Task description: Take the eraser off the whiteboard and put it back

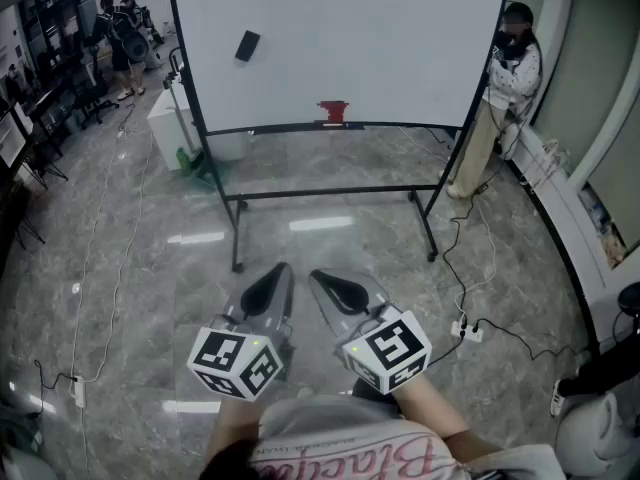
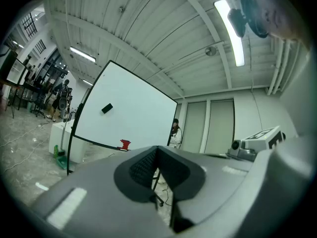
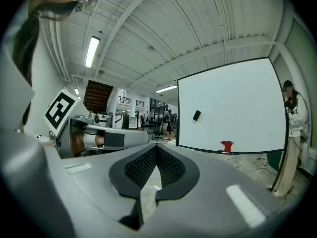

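A small black eraser (image 1: 247,45) sticks to the upper left of the whiteboard (image 1: 380,38), far ahead of me across the floor. It also shows as a dark block in the left gripper view (image 2: 106,108) and the right gripper view (image 3: 196,115). My left gripper (image 1: 283,268) and right gripper (image 1: 318,276) are held side by side low in the head view, pointing toward the board and well short of it. Both are shut with nothing between the jaws; the pads meet at the tips (image 2: 157,148) (image 3: 157,147).
A red object (image 1: 333,112) sits on the board's marker ledge. The board stands on a black wheeled frame (image 1: 236,230). A person (image 1: 505,88) stands at its right edge. Cables and a power strip (image 1: 467,330) lie on the floor to the right; a white cabinet (image 1: 170,118) stands to the left.
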Demonstrator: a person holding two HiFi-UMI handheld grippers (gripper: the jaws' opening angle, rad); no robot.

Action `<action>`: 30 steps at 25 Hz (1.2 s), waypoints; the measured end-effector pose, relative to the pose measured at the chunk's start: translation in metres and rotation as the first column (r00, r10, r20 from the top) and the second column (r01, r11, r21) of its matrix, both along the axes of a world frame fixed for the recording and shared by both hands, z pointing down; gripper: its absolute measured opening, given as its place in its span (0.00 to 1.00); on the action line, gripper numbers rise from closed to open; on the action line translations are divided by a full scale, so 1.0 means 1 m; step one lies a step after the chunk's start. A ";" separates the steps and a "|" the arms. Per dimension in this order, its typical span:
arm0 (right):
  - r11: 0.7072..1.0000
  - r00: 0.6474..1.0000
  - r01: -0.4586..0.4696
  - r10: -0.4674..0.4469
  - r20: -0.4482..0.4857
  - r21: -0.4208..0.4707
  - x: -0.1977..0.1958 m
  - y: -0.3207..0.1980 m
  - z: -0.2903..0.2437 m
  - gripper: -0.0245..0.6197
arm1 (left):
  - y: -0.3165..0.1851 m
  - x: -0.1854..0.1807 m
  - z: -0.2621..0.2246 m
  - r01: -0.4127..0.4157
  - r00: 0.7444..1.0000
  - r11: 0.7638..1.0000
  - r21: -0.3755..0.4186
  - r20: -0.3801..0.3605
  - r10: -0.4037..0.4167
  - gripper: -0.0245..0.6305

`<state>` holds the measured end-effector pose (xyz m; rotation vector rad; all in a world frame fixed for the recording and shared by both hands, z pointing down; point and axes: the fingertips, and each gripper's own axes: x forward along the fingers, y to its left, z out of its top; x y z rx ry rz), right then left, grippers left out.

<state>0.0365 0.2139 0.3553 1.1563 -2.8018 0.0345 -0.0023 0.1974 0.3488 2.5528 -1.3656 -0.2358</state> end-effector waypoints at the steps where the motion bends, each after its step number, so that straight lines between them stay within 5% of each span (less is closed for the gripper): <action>1: 1.000 1.000 -0.003 0.003 -0.001 0.000 0.000 -0.001 0.000 0.04 | -0.001 0.000 0.000 -0.001 1.000 1.000 0.001 0.000 0.001 0.04; 30: 0.999 0.999 -0.026 0.026 0.034 -0.021 -0.019 -0.043 0.017 0.04 | -0.044 -0.029 0.016 -0.002 1.000 1.000 -0.019 -0.019 0.002 0.04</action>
